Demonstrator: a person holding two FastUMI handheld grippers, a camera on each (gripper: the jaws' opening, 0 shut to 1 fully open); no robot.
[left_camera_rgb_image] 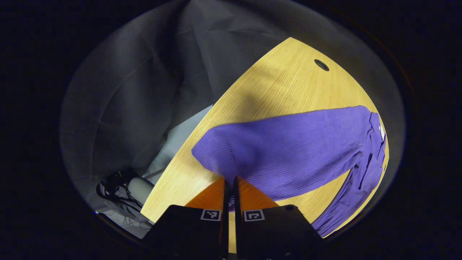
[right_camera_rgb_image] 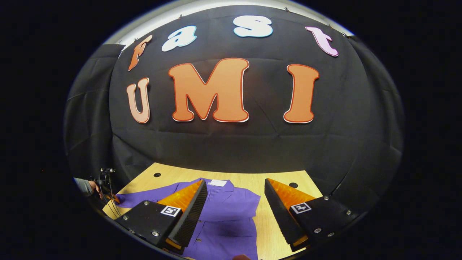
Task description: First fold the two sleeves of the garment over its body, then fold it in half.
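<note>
1. The purple ribbed knit garment [left_camera_rgb_image: 288,151] lies on the light wooden table [left_camera_rgb_image: 281,83]; in the left gripper view one long sleeve stretches across the tabletop, its cuff end nearest the camera.
2. The left tool [left_camera_rgb_image: 229,182] has its two fingers pressed almost together, with the sleeve's cuff edge running into the narrow slit between them; purple cloth shows in that slit, so the tool is pinching the sleeve.
3. In the same view the garment's body bunches at the far right near the table's edge, where a small white tag [left_camera_rgb_image: 381,131] shows; nothing on it can be read.
4. A dark round cable hole [left_camera_rgb_image: 321,65] sits in the tabletop well apart from the sleeve.
5. Beyond the table's left edge hangs grey cloth [left_camera_rgb_image: 144,90], with a pale floor strip and a dark bundle of gear low down.
6. In the right gripper view the right tool [right_camera_rgb_image: 234,187] is spread wide above the garment [right_camera_rgb_image: 231,213], touching nothing.
7. Between those fingers lie the collar and a white neck label [right_camera_rgb_image: 217,183], too small to read.
8. At the left edge of that view, a hand [right_camera_rgb_image: 94,187] holds the other tool near the table corner.
</note>
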